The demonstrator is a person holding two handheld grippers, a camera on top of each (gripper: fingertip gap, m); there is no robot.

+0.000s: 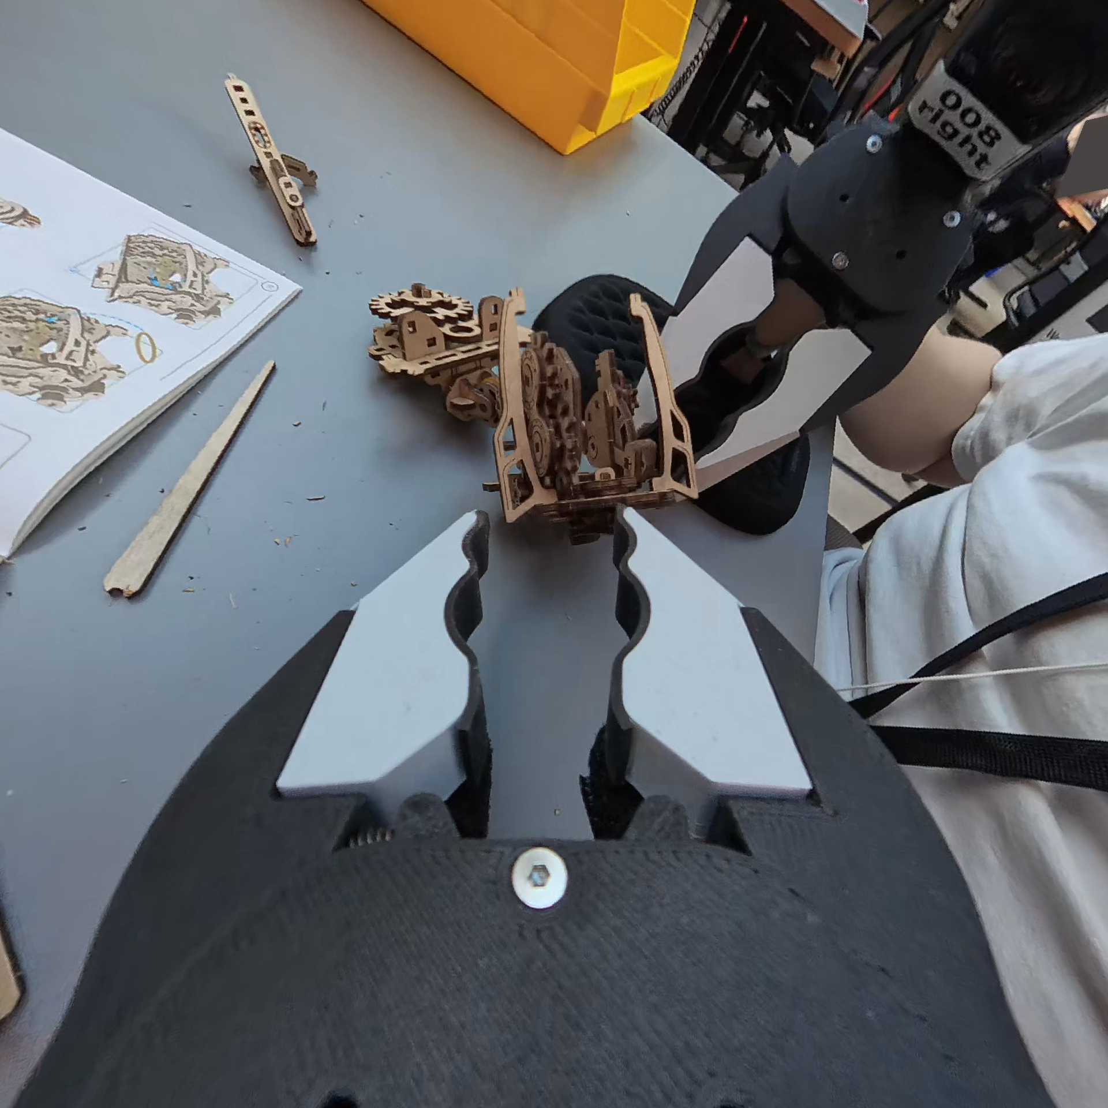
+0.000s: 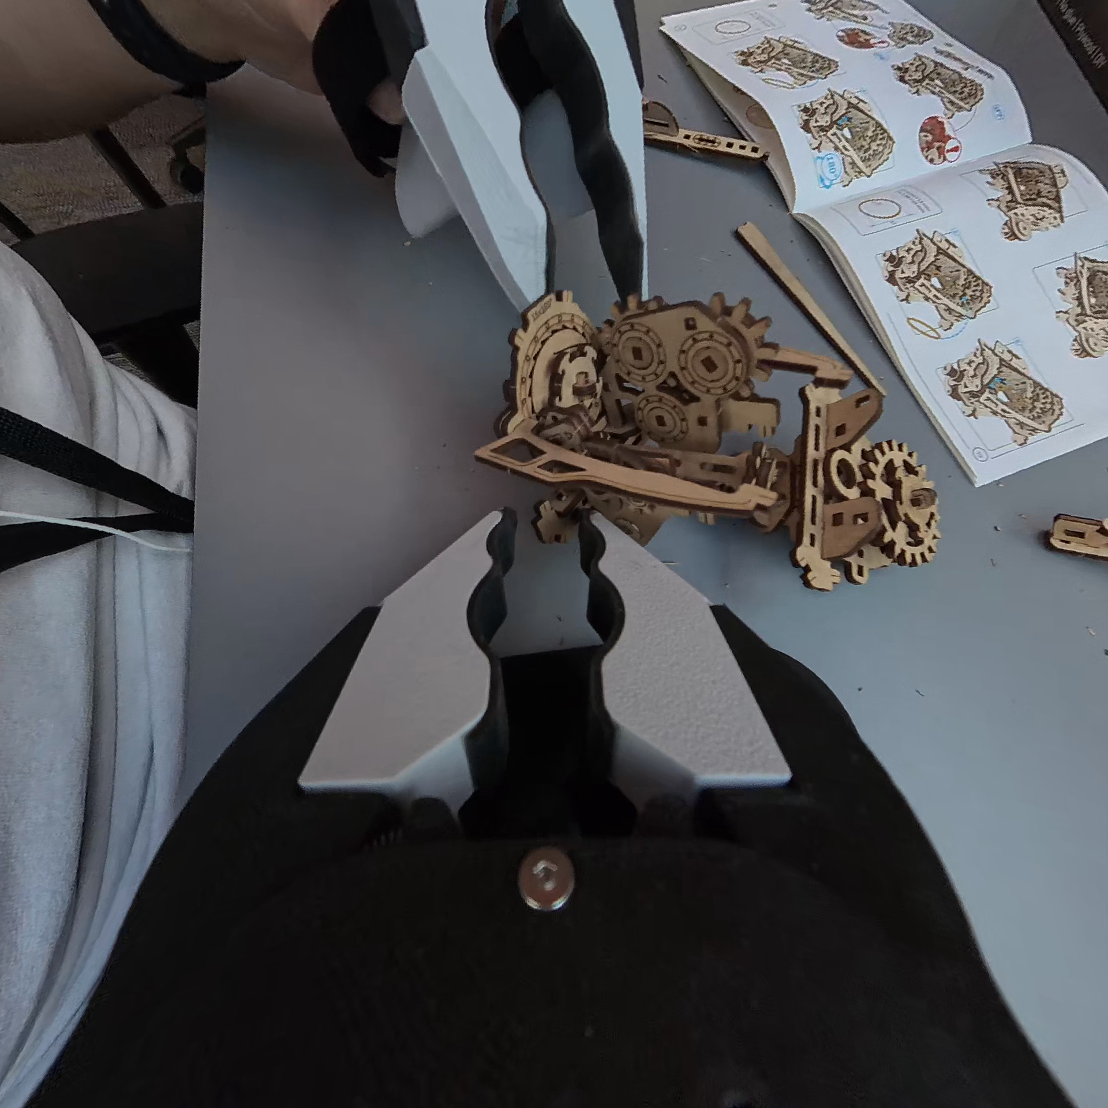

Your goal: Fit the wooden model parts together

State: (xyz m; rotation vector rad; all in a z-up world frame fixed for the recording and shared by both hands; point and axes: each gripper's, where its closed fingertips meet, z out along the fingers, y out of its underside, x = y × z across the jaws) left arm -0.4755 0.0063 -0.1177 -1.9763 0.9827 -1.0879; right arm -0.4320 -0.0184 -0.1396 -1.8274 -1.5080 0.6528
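On the left side of the grey table (image 1: 150,689) an open instruction booklet (image 1: 108,300) lies flat, with drawings of the model on its pages. Just beside its lower edge lies a long thin wooden stick (image 1: 192,473), pointed at one end. Farther back, a flat wooden part with slots (image 1: 273,162) lies alone, and behind it stands a yellow bin (image 1: 563,60) at the far edge.

Near the middle of the table is the wooden model (image 1: 575,419), a frame with many gears inside and two tall curved side pieces. A smaller wooden assembly with a gear on top (image 1: 425,336) lies against its left side; I cannot tell if the two are joined.

The left gripper (image 1: 548,527) is at the near side of the model. Its jaws stand apart with a clear gap, and its fingertips (image 1: 476,527) are at the bottom edge of the frame. It holds nothing between them; I cannot tell whether the tips touch the wood.

The right gripper (image 2: 548,527) comes from the right side, opposite. Its jaws are partly open, narrower than the left one. In the right wrist view a small toothed piece of the model sits at its tips, but real contact is not clear.

At the far right a person in light clothes sits at the table edge.
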